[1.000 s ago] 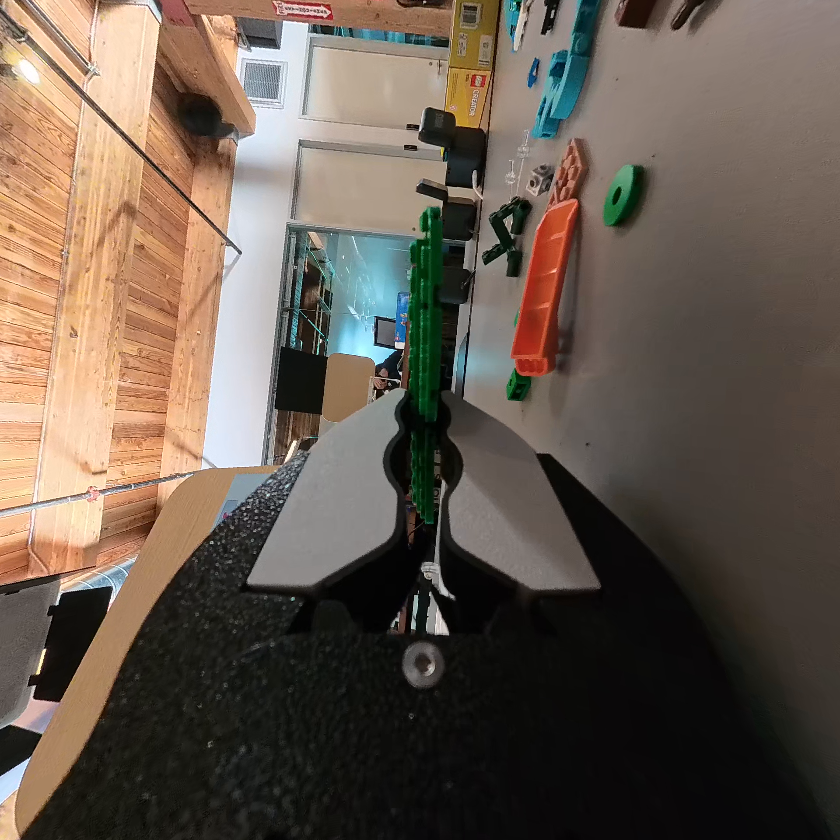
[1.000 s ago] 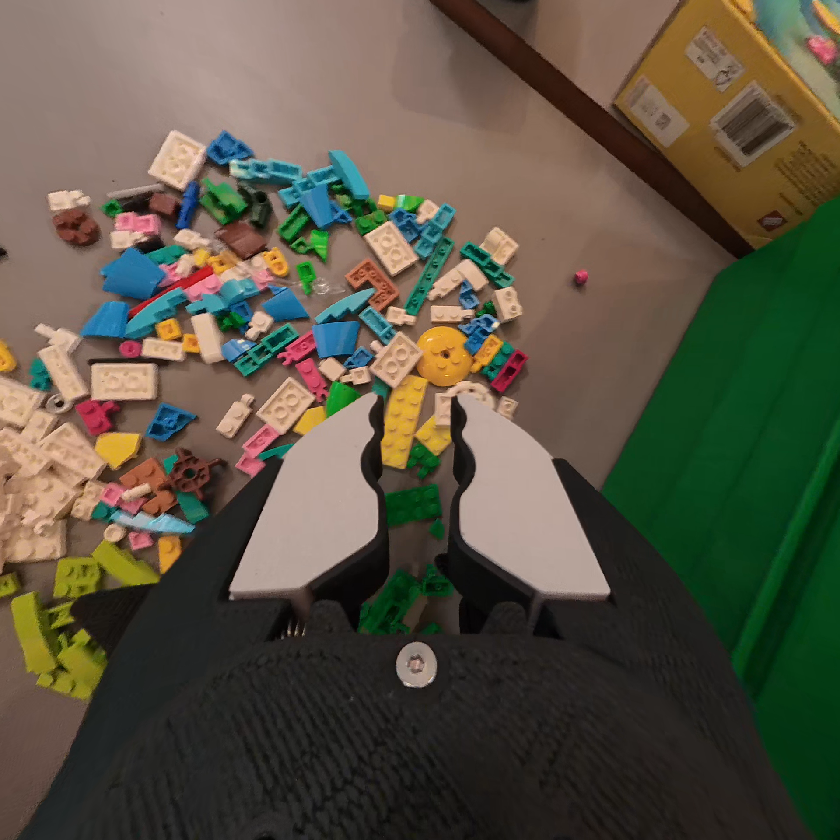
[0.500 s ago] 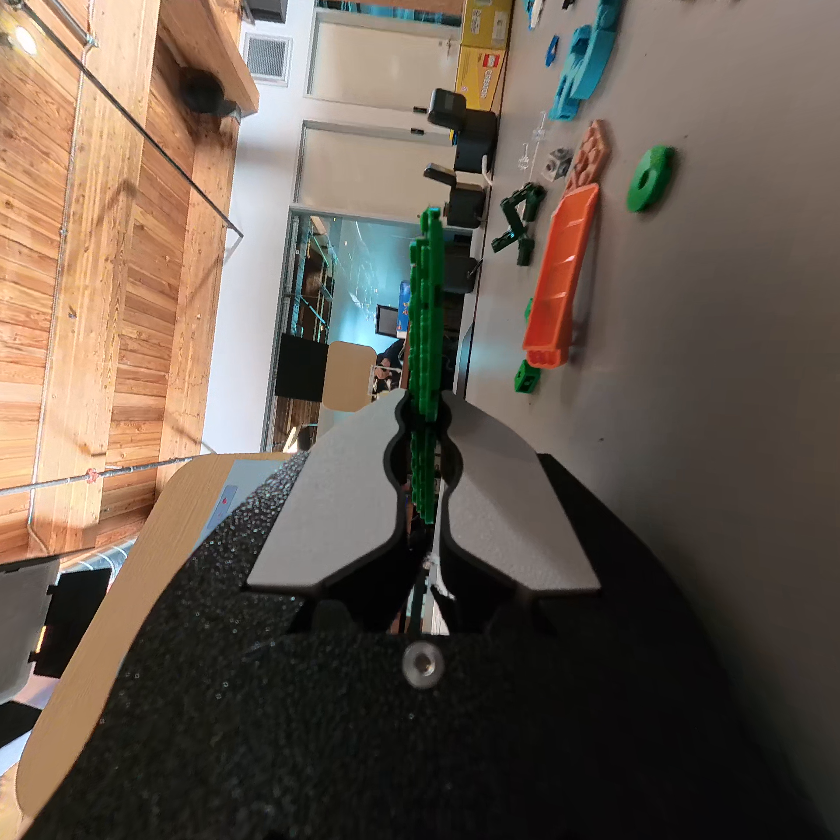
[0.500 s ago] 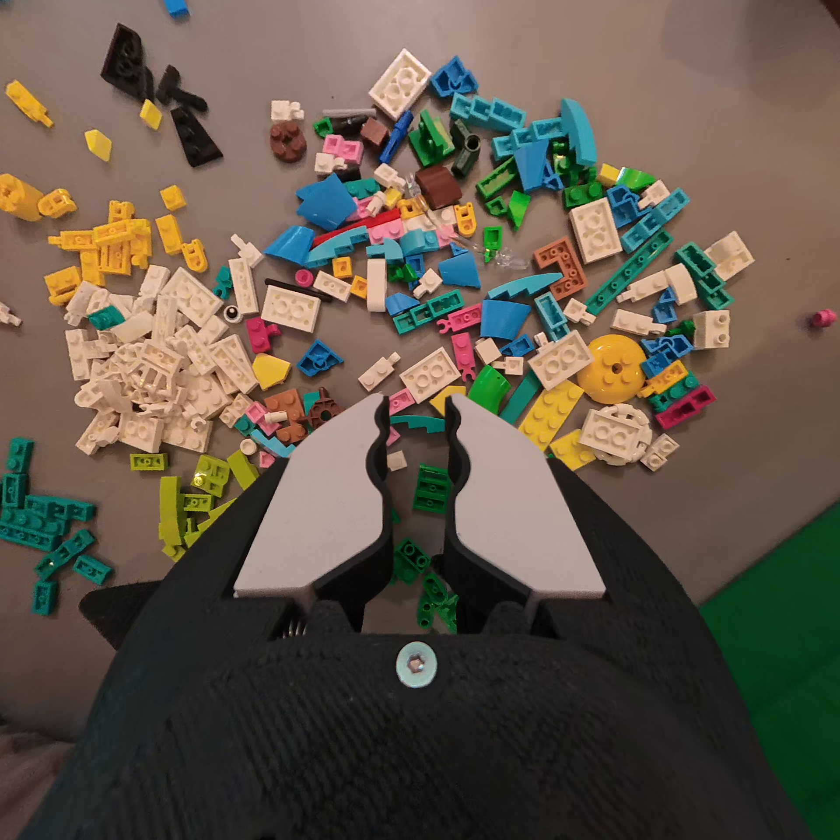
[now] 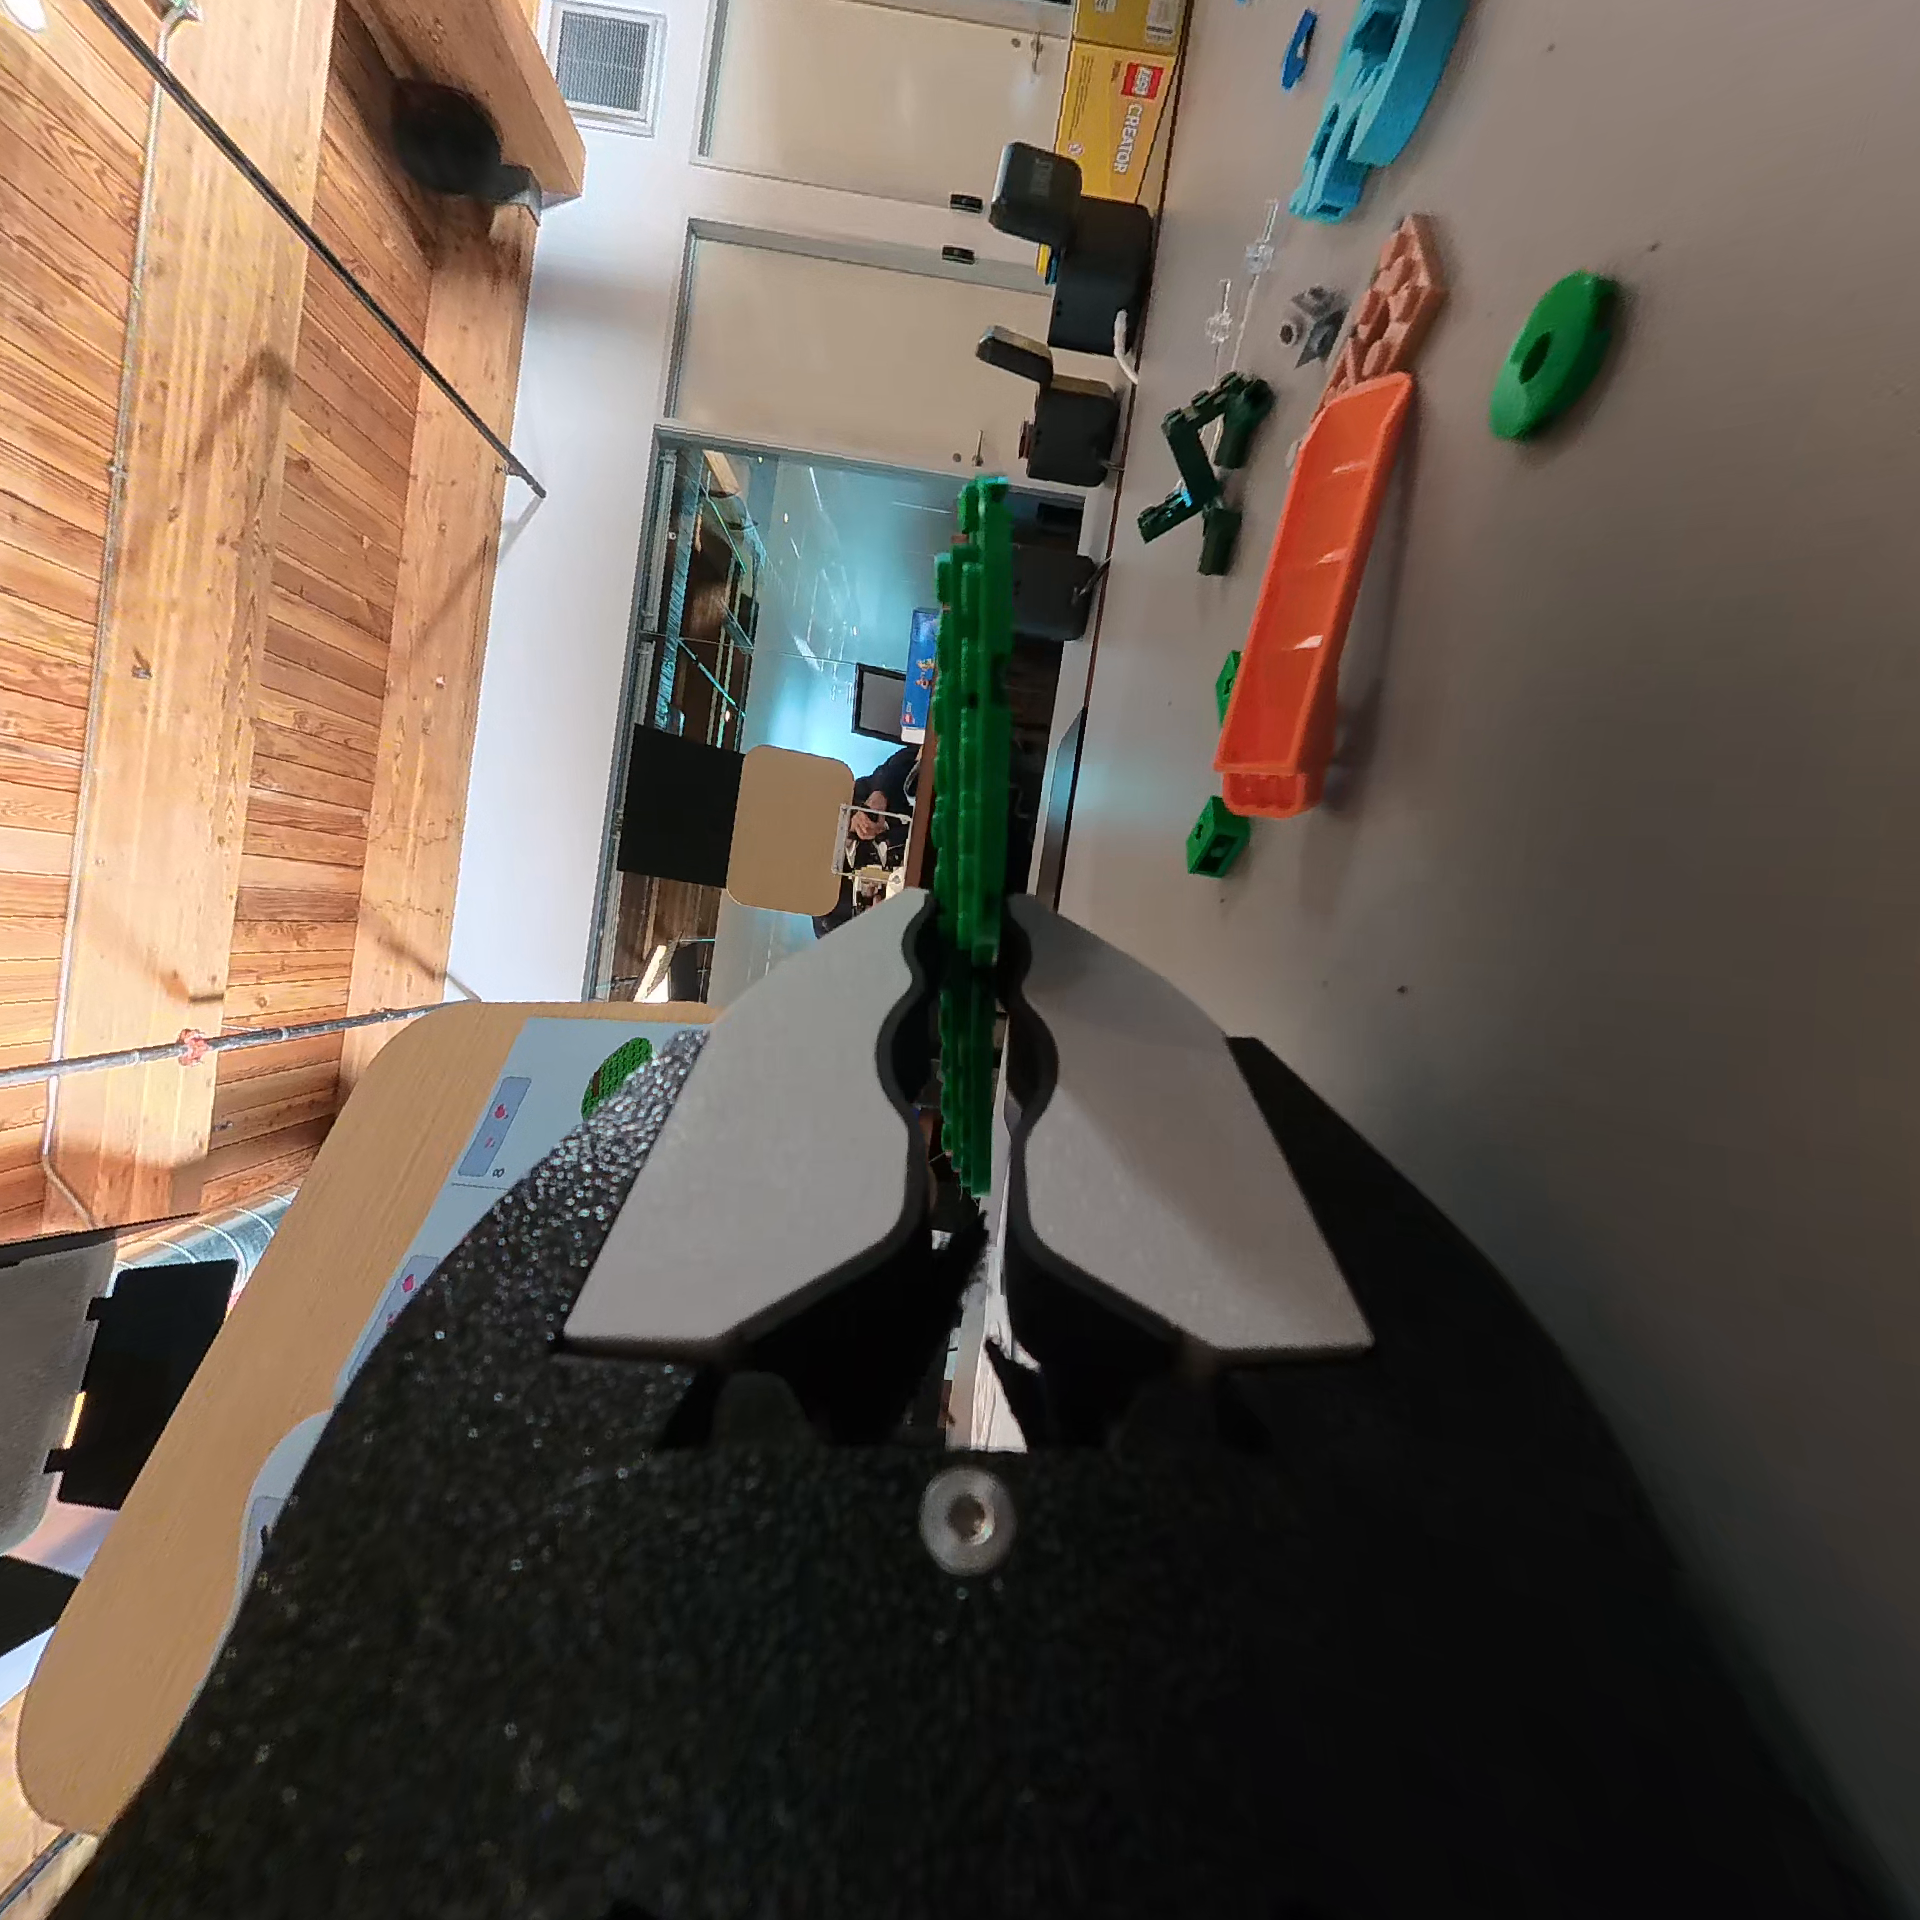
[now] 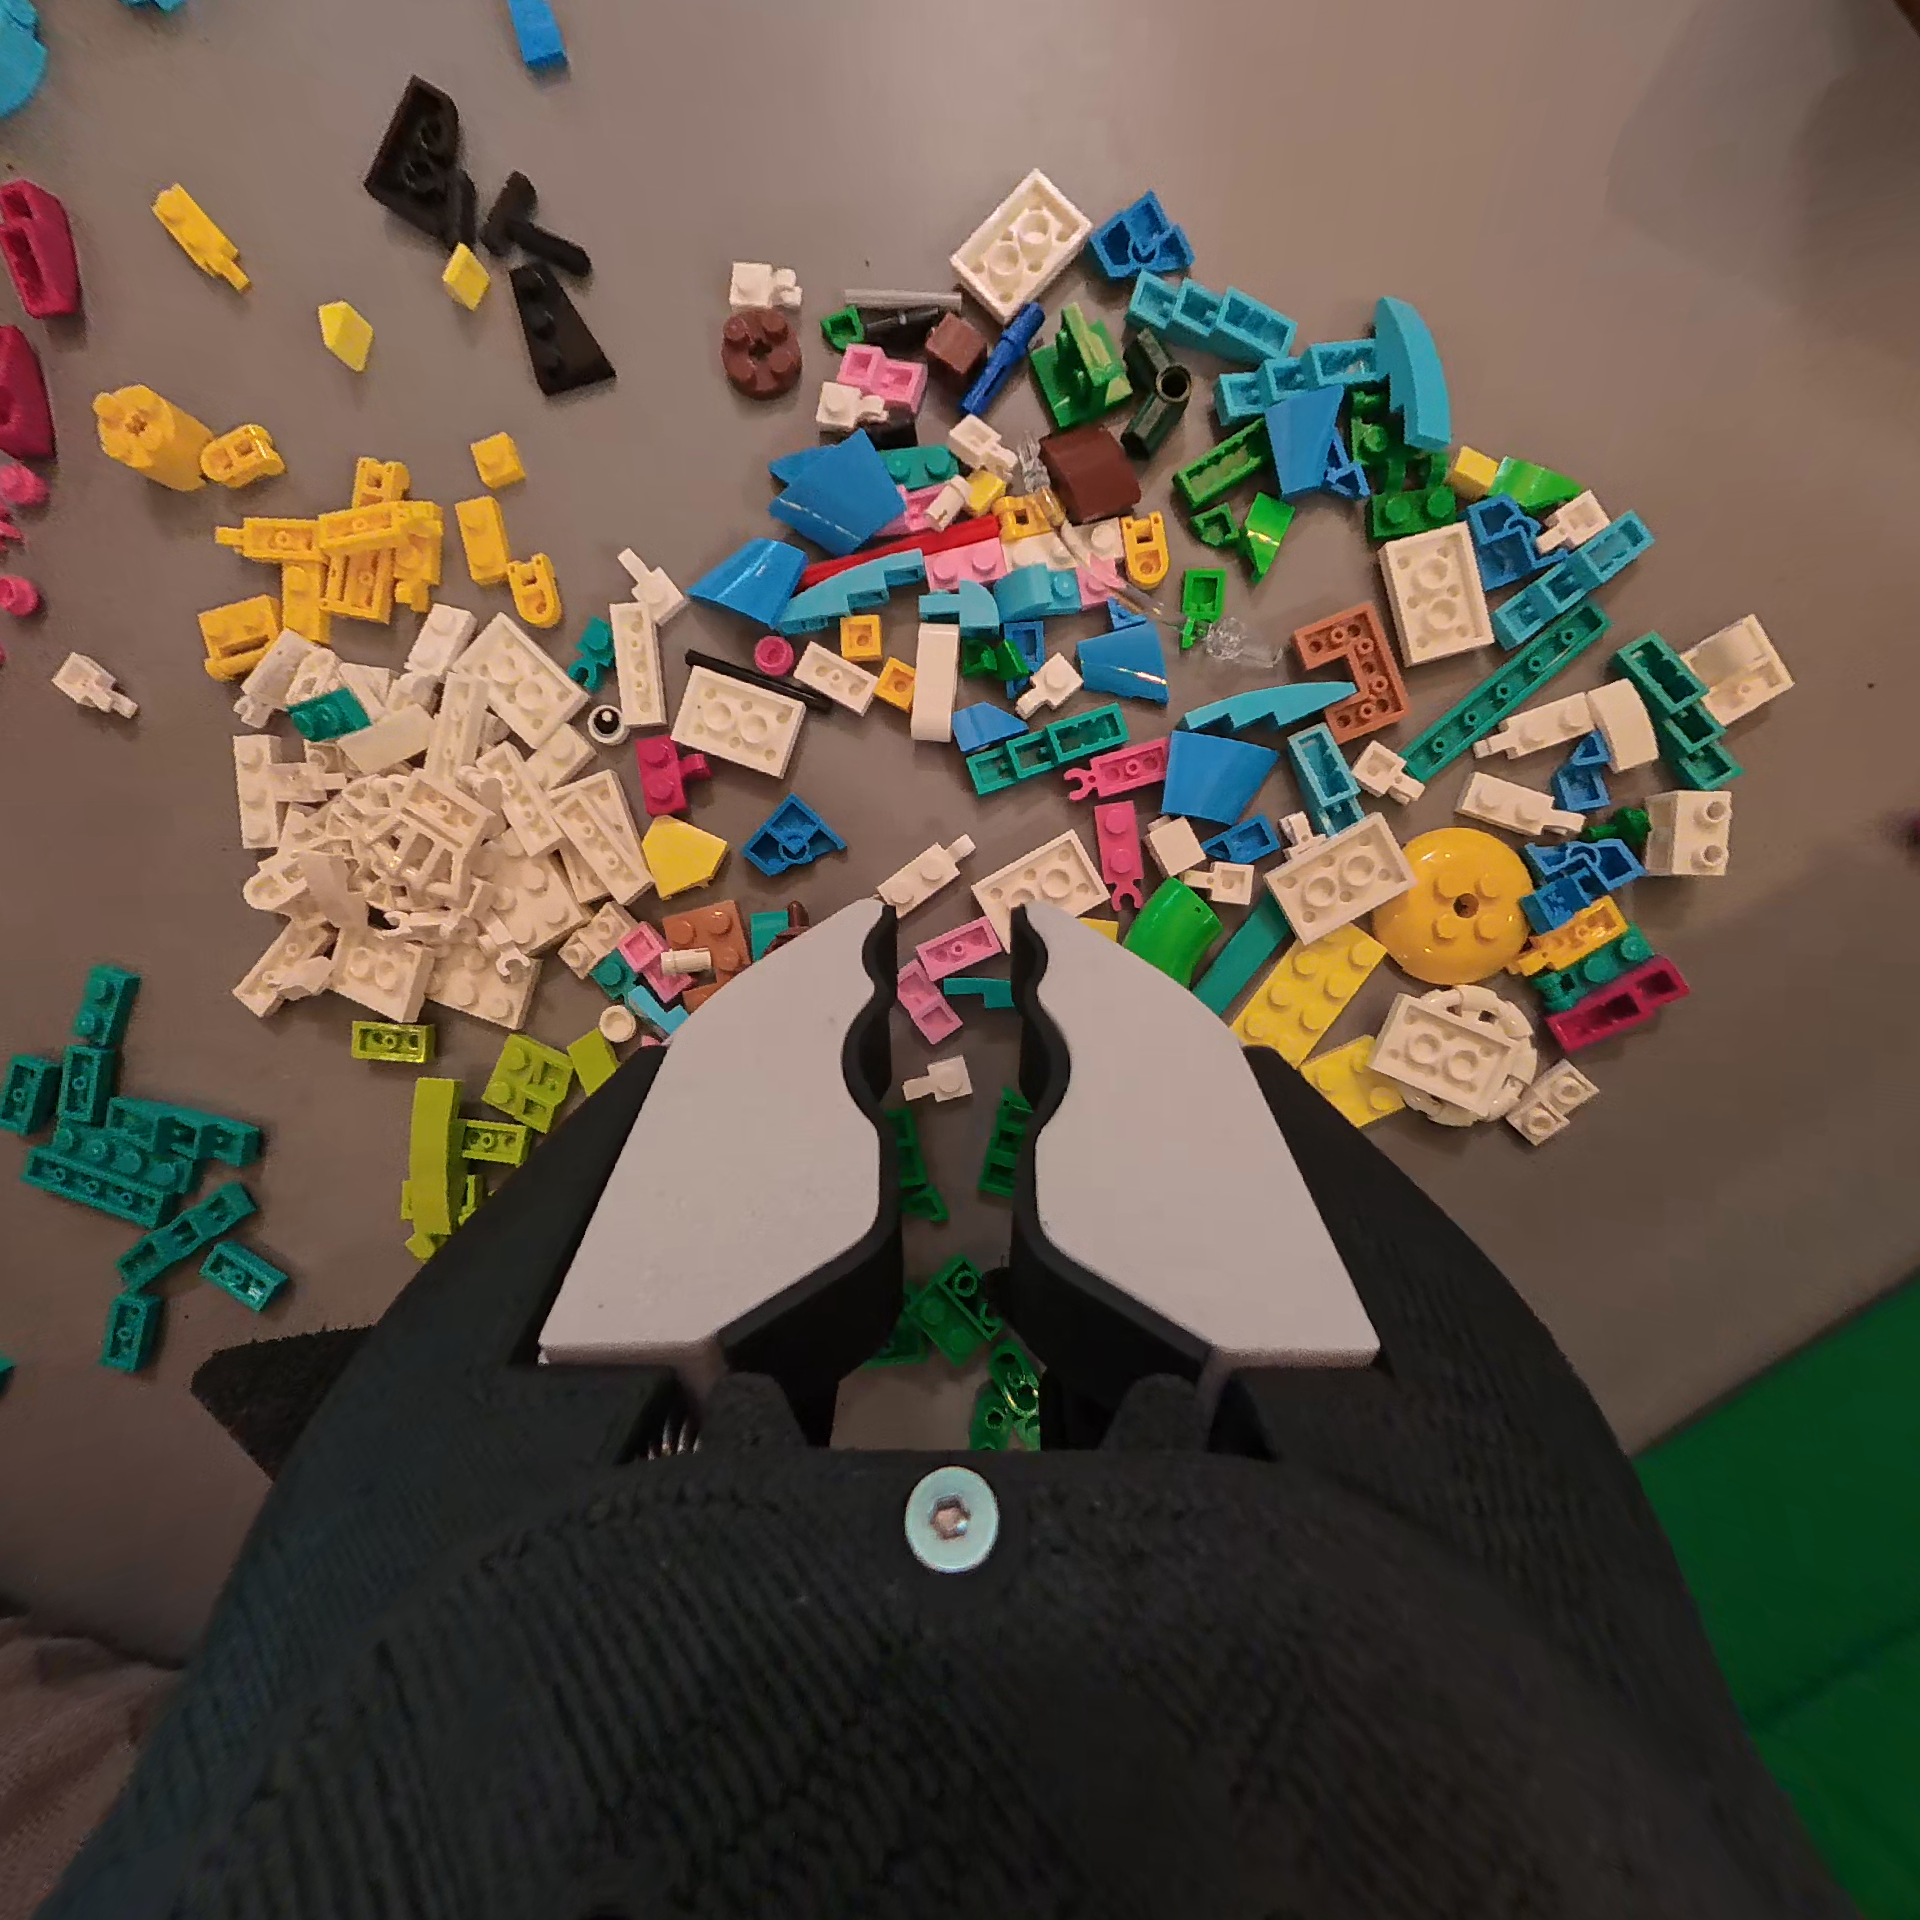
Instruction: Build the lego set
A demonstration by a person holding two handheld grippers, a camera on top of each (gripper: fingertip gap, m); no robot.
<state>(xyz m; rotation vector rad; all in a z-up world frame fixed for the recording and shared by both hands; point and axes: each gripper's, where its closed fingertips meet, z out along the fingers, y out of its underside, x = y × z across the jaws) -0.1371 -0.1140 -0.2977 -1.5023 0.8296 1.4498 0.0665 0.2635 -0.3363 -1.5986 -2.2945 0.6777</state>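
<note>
My left gripper [image 5: 966, 920] is shut on a green studded Lego plate [image 5: 975, 717], held on edge above the grey table [image 5: 1662, 935]. My right gripper [image 6: 951, 914] is open and empty, hovering over a spread of loose Lego pieces on the grey table [image 6: 1039, 94]. Pink plates [image 6: 956, 951] and a small white clip piece [image 6: 940, 1083] lie between its fingers, with small green bricks [image 6: 956, 1314] farther back. A white pile [image 6: 416, 831] lies to the left, a yellow pile [image 6: 332, 561] beyond it, and a yellow round piece [image 6: 1455, 904] to the right.
In the left wrist view an orange tray-like piece [image 5: 1309, 613], a green ring [image 5: 1548, 353], dark green pieces [image 5: 1205, 468] and a blue piece [image 5: 1371, 104] lie on the table, with a yellow box [image 5: 1122, 104] at its far end. Teal bricks [image 6: 114, 1153] lie left; a green surface [image 6: 1808, 1558] is at lower right. My right fingertips sit around 45 cm from my left ones.
My right gripper has swung left over the pile: the yellow box left the view and the green surface shrank to the corner. The left gripper still holds the plate and shifted slightly.
</note>
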